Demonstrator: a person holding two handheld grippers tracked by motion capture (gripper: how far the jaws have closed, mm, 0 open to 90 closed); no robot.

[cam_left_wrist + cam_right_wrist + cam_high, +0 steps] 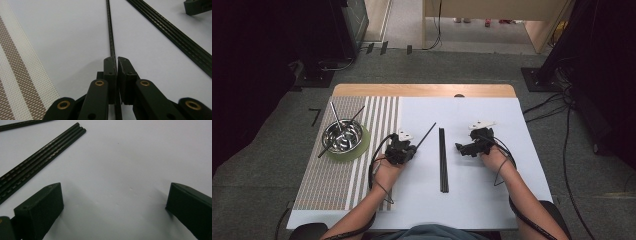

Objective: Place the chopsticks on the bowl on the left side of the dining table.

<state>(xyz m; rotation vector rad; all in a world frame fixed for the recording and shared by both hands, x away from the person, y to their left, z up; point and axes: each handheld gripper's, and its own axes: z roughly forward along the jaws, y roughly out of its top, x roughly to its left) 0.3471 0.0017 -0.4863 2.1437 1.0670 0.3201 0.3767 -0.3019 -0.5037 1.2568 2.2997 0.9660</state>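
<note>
Left gripper view: left tool (116, 60) clamped on thin black chopstick (110, 30); bundle of black chopsticks (175, 32) beside on white bench (62, 37); right tool (113, 200) jaws wide apart, empty

Both forearms reach in over the table. The left gripper (404, 145) has its jaws pinched nearly together, while the right gripper (467, 148) holds its jaws spread wide.

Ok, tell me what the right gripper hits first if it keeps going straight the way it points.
Probably nothing: ahead of the open right gripper lies bare white table; the bundle of black chopsticks stays off to its side. Depth is uncertain.
</note>
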